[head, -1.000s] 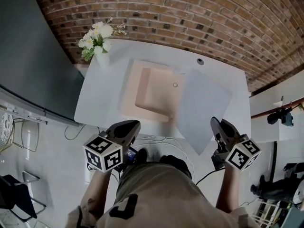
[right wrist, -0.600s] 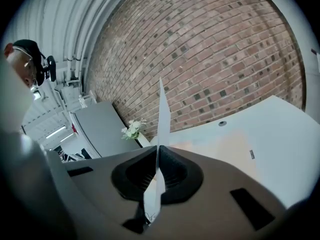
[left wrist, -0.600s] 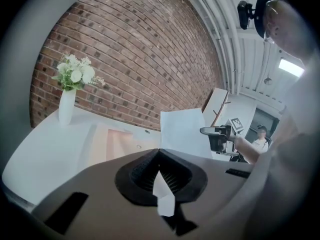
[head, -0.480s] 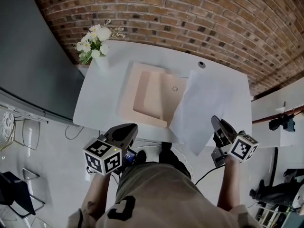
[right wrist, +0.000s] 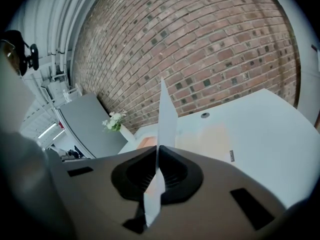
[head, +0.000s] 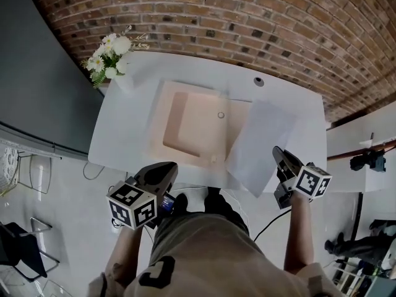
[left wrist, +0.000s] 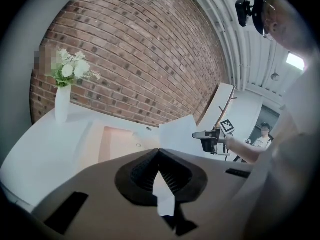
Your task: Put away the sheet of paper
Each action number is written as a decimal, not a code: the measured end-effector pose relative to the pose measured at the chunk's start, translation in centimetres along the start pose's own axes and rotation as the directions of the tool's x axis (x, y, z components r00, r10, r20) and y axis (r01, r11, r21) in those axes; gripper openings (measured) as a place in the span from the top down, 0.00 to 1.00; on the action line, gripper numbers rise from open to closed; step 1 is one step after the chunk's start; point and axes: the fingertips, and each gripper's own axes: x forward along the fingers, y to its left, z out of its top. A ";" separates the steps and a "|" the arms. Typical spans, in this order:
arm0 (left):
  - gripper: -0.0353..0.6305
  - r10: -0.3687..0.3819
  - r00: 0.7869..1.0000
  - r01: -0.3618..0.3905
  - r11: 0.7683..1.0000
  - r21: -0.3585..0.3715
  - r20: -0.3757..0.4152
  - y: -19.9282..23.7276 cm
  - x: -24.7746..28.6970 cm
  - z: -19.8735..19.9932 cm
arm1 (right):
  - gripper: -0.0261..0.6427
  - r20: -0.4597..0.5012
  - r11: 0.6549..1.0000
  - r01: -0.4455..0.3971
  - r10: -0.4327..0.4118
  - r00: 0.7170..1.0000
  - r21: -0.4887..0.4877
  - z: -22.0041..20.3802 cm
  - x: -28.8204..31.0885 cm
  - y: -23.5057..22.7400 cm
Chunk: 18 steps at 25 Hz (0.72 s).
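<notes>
right tongs (head: 278, 154) pinching sheet of paper (head: 260, 142) at near edge | left tongs (head: 166, 167) closed, empty | paper likely light, floppy, crease-prone; edge grip suits

No legible text, labels, brands, numbers or signs

Office-like studio: brick wall (head: 260, 23), white desk (head: 297, 98).

Paper (head: 257, 142): in head view, a bit of its 4 o'clock edge is hidden from me inside the right gripper (head: 278, 155).
Tray (head: 158, 122): paper covers part of its 3 o'clock edge.
Paper's face: edge-on in right gripper view, unreadable to me.
</notes>
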 end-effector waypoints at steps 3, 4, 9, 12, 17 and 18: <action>0.92 0.000 1.000 0.000 1.000 0.002 -0.010 -0.3 0.4 -0.2 | 0.93 -0.016 1.000 0.019 -0.019 1.000 -0.008 -0.1 0.5 -1.3; 0.92 0.000 1.000 0.000 1.000 0.002 -0.014 -0.4 0.5 -0.2 | 0.93 -0.020 1.000 0.021 -0.021 1.000 -0.006 -0.1 0.6 -1.6; 0.92 -0.007 1.000 0.007 1.000 0.002 -0.021 -0.9 1.0 -0.3 | 0.93 -0.045 0.997 0.023 -0.020 0.999 0.068 -1.3 1.9 -3.3; 0.92 -0.010 1.000 0.010 1.000 0.003 -0.027 -1.2 1.2 -0.4 | 0.92 -0.061 0.995 0.042 -0.036 0.997 0.087 -2.0 2.2 -4.4; 0.92 0.003 1.000 -0.003 1.000 -0.002 -0.031 -1.2 1.0 -0.9 | 0.93 -0.081 0.993 0.070 -0.062 0.995 0.094 -2.5 3.1 -6.1; 0.92 0.006 1.000 -0.006 1.000 -0.004 -0.028 -1.2 0.9 -0.9 | 0.93 -0.083 0.993 0.073 -0.065 0.994 0.096 -2.5 3.2 -6.4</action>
